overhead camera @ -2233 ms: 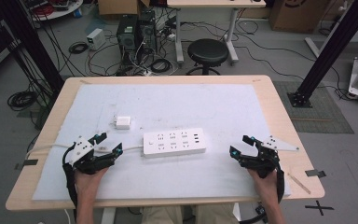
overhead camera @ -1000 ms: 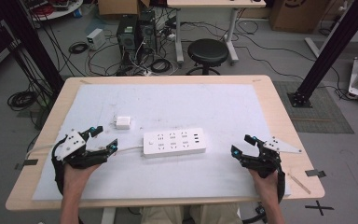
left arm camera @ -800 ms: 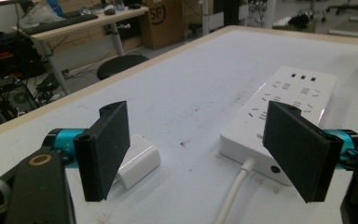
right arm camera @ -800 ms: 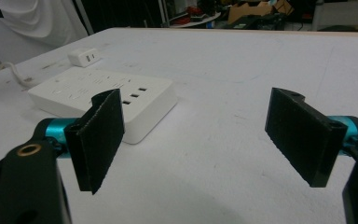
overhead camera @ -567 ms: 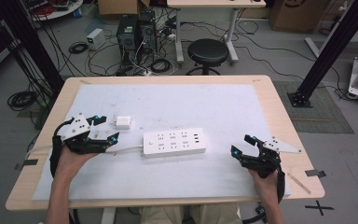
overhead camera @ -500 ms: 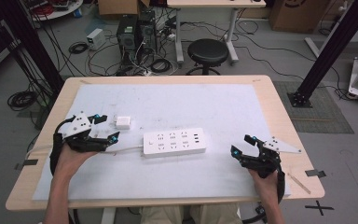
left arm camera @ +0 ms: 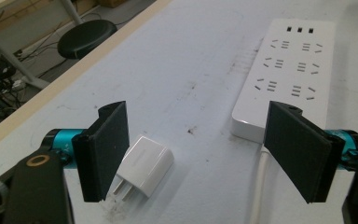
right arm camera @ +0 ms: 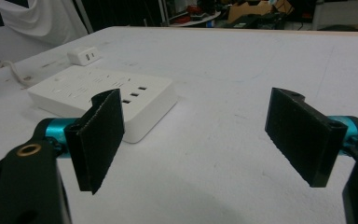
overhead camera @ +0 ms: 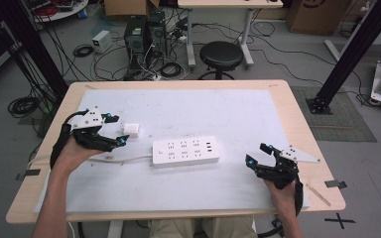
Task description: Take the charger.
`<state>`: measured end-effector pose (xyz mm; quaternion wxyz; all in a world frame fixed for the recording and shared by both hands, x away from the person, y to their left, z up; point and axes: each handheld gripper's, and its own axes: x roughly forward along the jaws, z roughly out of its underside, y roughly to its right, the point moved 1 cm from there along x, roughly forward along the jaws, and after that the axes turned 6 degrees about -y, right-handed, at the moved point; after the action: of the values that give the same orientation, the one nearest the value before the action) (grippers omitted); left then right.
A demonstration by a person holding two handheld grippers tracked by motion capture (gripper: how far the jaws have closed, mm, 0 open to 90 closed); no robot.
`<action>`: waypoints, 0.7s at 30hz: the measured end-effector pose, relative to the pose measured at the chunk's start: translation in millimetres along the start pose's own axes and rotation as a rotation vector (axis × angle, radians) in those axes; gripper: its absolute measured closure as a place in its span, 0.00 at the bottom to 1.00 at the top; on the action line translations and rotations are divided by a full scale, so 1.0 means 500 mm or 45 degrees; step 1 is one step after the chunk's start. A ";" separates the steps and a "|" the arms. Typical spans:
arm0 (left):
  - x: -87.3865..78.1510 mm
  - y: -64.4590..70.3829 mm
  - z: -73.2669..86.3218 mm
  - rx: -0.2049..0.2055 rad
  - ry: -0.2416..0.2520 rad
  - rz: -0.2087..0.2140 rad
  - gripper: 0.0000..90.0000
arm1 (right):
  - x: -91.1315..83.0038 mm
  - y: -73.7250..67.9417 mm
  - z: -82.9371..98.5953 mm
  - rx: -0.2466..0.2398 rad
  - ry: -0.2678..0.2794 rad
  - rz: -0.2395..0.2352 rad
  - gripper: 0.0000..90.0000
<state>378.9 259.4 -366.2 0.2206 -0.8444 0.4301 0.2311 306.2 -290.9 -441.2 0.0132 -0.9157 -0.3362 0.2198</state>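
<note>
White worktop (overhead camera: pixel 238 111) with open bare surface across its far half and along the near edge. A white power strip (overhead camera: pixel 185 150) lies mid-worktop, its cord (overhead camera: pixel 124 159) trailing left toward the left claw (overhead camera: pixel 115 130). A small white charger plug (left arm camera: pixel 142 164) lies just beside that claw's left jaw, inside the wide gap. The right claw (overhead camera: pixel 256 153), jaws wide apart, has bare surface between it and the strip's right end.
</note>
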 end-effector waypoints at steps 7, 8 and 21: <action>0.023 -0.020 -0.004 0.032 -0.079 0.062 0.25 | 0.001 0.001 0.000 -0.009 0.006 -0.001 0.22; 0.023 -0.020 -0.004 0.032 -0.079 0.062 0.25 | 0.001 0.001 0.000 -0.009 0.006 -0.001 0.22; 0.091 -0.077 -0.015 0.152 -0.259 0.167 0.25 | 0.000 0.000 0.000 0.000 -0.001 -0.001 0.22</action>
<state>436.2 247.3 -380.1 0.2974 -0.7721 0.4727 0.3033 306.2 -290.6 -441.3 0.0130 -0.9155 -0.3365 0.2202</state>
